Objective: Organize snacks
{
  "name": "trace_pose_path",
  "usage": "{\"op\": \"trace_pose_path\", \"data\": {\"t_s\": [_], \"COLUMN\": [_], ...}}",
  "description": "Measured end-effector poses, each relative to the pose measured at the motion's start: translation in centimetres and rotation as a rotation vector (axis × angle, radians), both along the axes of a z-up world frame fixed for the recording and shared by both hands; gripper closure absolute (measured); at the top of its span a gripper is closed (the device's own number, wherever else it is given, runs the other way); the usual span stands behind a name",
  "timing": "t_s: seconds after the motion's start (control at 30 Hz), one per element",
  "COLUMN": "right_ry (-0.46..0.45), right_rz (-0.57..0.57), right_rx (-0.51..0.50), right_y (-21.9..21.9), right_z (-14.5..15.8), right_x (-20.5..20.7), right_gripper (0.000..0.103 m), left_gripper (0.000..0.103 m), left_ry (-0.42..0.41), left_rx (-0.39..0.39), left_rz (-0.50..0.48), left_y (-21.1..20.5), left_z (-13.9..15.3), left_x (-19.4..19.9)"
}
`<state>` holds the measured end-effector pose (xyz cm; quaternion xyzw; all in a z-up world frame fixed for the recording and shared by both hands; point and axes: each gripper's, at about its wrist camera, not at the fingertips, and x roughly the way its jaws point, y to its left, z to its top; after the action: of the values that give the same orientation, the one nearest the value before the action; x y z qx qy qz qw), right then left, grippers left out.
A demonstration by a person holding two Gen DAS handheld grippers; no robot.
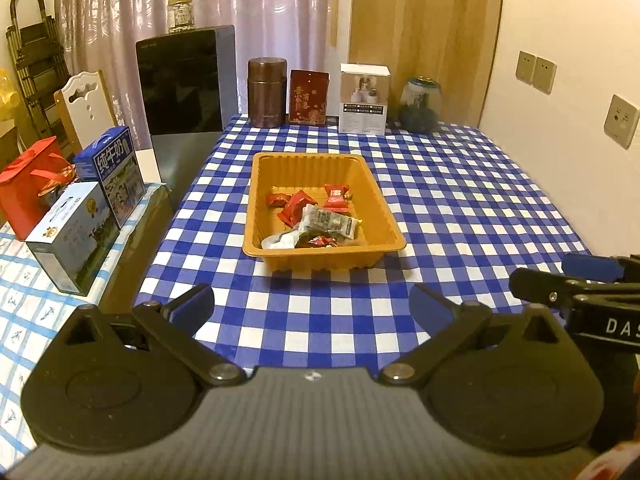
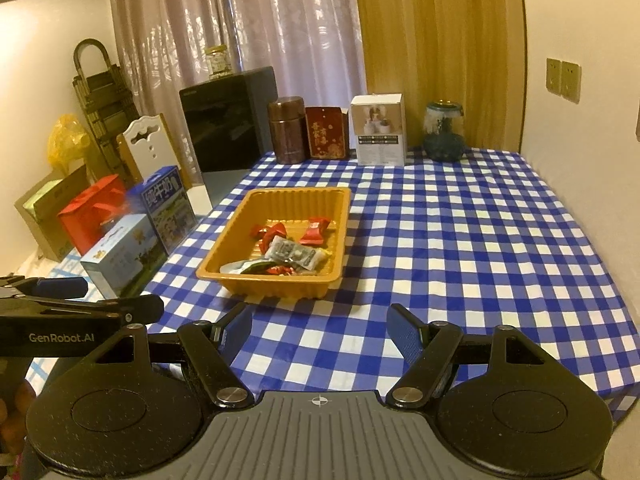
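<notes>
An orange plastic tray (image 1: 256, 208) (image 2: 240, 220) sits on the blue-checked tablecloth. It holds several snacks: red wrapped candies (image 1: 298, 202) (image 2: 314, 232), a grey-green packet (image 1: 330, 220) (image 2: 294, 254) and a white wrapper (image 1: 278, 240). My left gripper (image 1: 312, 304) is open and empty, in front of the tray's near edge. My right gripper (image 2: 320, 326) is open and empty, near the tray's front right corner. The right gripper's fingers (image 1: 552, 288) show at the right edge of the left wrist view; the left gripper's fingers (image 2: 80, 300) show at the left of the right wrist view.
At the table's back stand a brown canister (image 1: 267, 92), a red tin (image 1: 309, 97), a white box (image 1: 364, 98) and a glass jar (image 1: 420, 104). A black appliance (image 1: 184, 84) is back left. Milk cartons (image 1: 112, 176) and a red bag (image 1: 28, 184) sit on the left side table.
</notes>
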<state>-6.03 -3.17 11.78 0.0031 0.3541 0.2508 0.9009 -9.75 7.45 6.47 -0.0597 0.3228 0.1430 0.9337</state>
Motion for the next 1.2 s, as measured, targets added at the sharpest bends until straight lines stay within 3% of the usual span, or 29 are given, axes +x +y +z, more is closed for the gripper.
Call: {"op": "trace_pose_path", "data": {"t_s": [1.2], "right_ry": [0.014], "right_rz": [-0.014], "right_rx": [-0.005], "right_y": [-0.33], "right_z": [-0.45], "right_x": [0.31], "right_gripper": [0.029], "left_gripper": [0.000], "left_ry": [-0.011], "left_rx": [0.001], "left_rz": [-0.002], "left_y": [-0.40], "left_z": [0.09], "left_x": [0.14]}}
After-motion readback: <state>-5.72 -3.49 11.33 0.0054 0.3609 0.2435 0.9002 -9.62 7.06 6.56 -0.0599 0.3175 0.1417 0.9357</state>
